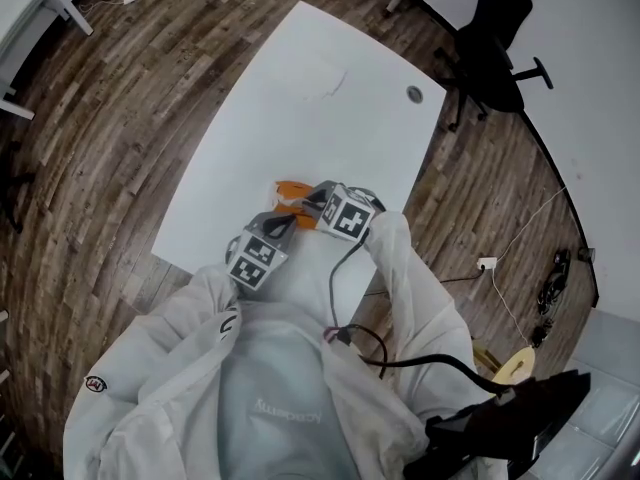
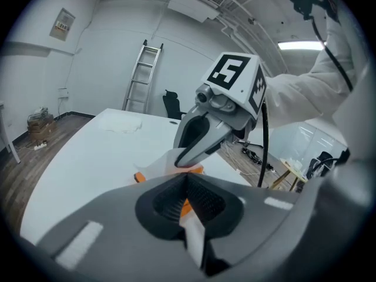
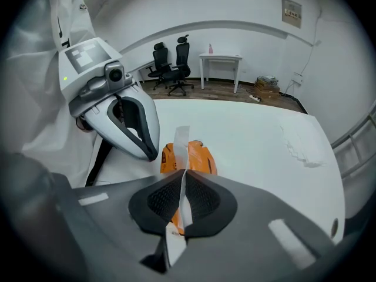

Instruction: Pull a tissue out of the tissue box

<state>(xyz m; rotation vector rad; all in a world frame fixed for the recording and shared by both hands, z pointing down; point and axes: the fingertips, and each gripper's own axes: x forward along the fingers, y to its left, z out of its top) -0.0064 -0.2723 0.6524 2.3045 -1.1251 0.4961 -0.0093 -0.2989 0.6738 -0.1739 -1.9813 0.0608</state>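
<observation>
Status: right gripper (image 3: 183, 172) clamped on tissue (image 3: 181, 137) above orange tissue box (image 3: 202, 157).
I read left gripper (image 2: 187, 178) jaws pressed together, empty; both grippers hide most of the box.

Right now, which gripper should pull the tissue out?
Right. The right gripper is shut on the tissue sticking up from the orange tissue box; the left gripper is only beside it.

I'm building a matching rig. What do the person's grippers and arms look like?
Both the left gripper and right gripper have smooth light-grey shells tapering to a beak, black ribbed pads and a white cube of black square markers. A black cable runs from the right one. The arms wear loose white sleeves.
</observation>
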